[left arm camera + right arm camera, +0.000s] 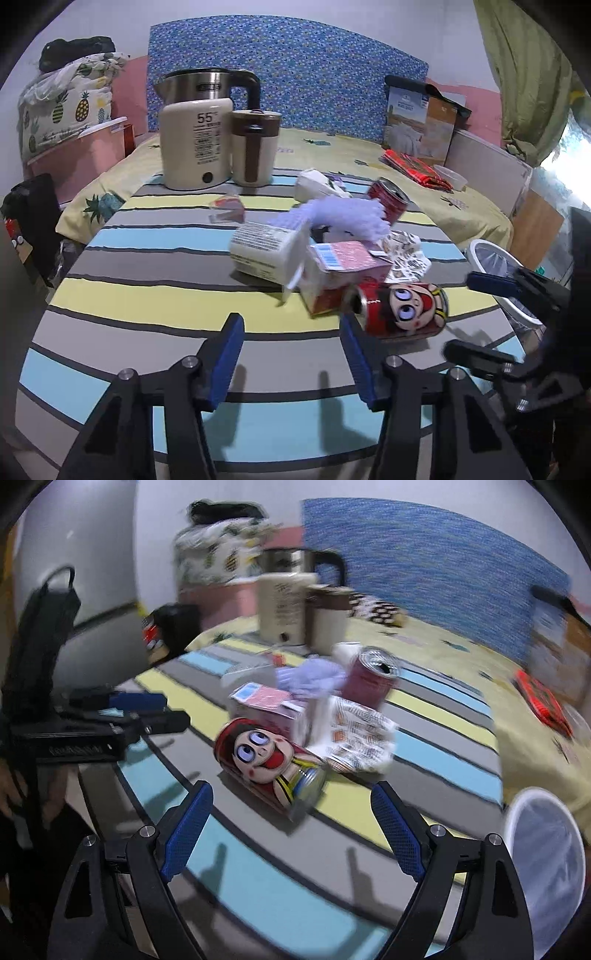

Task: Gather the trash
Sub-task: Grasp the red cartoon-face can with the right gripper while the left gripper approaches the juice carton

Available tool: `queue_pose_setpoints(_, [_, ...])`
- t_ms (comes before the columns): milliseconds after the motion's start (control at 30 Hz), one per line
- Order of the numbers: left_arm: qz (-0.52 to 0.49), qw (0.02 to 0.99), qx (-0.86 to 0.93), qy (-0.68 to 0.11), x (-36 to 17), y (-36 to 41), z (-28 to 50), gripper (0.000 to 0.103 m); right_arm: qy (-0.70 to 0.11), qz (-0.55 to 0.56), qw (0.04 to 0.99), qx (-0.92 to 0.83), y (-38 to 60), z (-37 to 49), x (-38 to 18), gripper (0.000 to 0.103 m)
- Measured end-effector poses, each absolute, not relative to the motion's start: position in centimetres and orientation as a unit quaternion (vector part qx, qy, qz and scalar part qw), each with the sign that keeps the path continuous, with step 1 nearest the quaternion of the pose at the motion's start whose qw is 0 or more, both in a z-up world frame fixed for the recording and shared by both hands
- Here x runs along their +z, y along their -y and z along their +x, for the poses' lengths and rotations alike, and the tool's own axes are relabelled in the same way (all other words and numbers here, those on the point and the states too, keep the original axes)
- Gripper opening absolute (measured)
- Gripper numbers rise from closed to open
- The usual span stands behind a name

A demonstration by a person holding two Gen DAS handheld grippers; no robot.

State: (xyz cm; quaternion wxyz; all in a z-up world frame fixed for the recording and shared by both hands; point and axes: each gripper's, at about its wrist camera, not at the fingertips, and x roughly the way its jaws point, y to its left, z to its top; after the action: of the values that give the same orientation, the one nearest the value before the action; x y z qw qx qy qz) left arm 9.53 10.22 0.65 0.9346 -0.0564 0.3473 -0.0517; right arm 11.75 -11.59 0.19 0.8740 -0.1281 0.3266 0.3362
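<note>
A pile of trash lies on the striped tablecloth point(147, 295): a red cartoon can point(400, 308) on its side, a pink carton point(343, 273), a white labelled tub point(266, 253), a lilac foam net point(343, 218), a second red can point(388, 199) standing tilted, and a printed wrapper point(404, 254). My left gripper point(291, 354) is open and empty, just short of the pile. My right gripper point(291, 827) is open and empty, right in front of the cartoon can point(266, 764). It also shows in the left wrist view point(469, 314) at the right. A white bin point(546, 864) stands beside the table.
A steel kettle point(197, 133) and a beige-brown mug point(255, 147) stand at the table's far side. A small red-and-clear wrapper point(227, 208) lies near them. Behind is a bed with a blue headboard point(295, 74), a boxed quilt point(417, 122) and a red packet point(417, 168).
</note>
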Motion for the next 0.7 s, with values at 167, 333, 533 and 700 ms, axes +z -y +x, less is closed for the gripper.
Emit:
queue_pose_setpoints(167, [-0.062, 0.936, -0.049, -0.344, 0.8, -11.9, 9.6, 0.053, -0.333, -0.168, 0.85, 0.371, 9.7, 13.7, -0.4, 0.088])
queue_pose_setpoints(333, [-0.078, 0.934, -0.052, -0.345, 0.7, -13.0, 10.0, 0.053, -0.358, -0.196, 0.819, 0.402, 8.9, 14.2, -1.4, 0.088])
queue_pose_setpoints(533, [-0.085, 0.933, -0.061, -0.345, 0.7, -12.9, 10.1, 0.053, -0.368, -0.178, 0.814, 0.413, 9.3, 13.7, -1.2, 0.065])
queue_pose_setpoints(700, [-0.085, 0.933, -0.078, -0.341, 1.0, -11.9, 10.0, 0.053, -0.371, -0.142, 0.827, 0.397, 10.6, 12.7, -1.0, 0.063])
